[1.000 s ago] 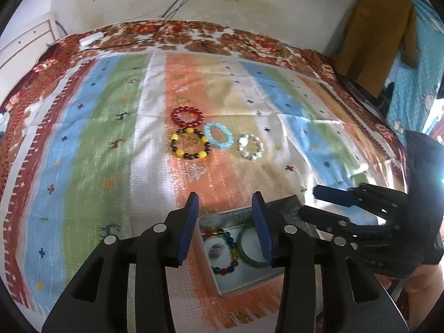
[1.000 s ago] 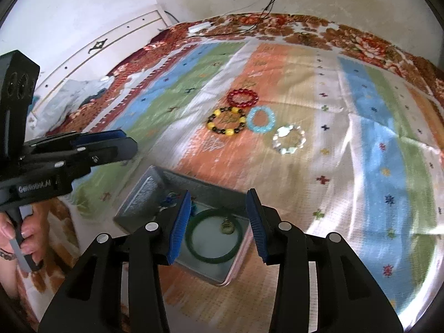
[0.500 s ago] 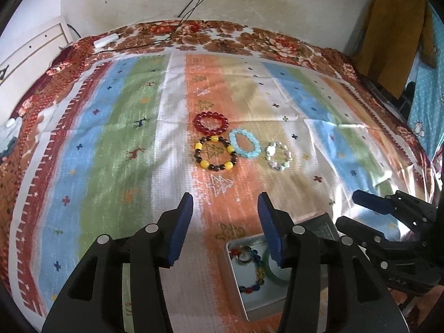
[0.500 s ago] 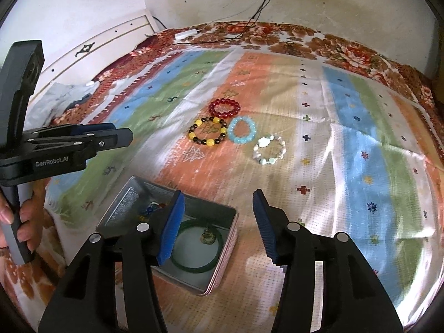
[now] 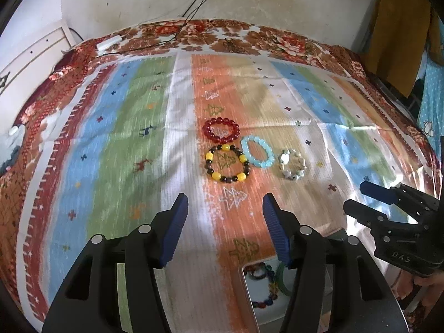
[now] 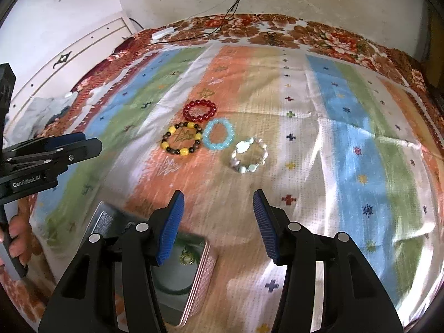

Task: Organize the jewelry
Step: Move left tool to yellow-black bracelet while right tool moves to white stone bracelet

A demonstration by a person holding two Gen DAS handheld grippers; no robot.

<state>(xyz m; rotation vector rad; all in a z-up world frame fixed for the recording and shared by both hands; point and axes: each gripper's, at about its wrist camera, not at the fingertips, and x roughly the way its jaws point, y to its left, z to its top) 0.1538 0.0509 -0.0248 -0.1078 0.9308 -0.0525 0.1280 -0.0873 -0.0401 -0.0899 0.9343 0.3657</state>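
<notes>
Flanking bracelets (image 5: 239, 152): gaping, empty claws (image 5: 225, 229).

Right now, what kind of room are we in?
Probably a bedroom at home: a bed covered by a striped, flower-bordered cloth, a white panelled headboard beside it, and a mustard-brown garment hanging by the wall.

Both claws, left claw (image 5: 224, 230) and right claw (image 6: 216, 227), have drawn back from above the tin (image 6: 199, 272), gaps widened.
</notes>
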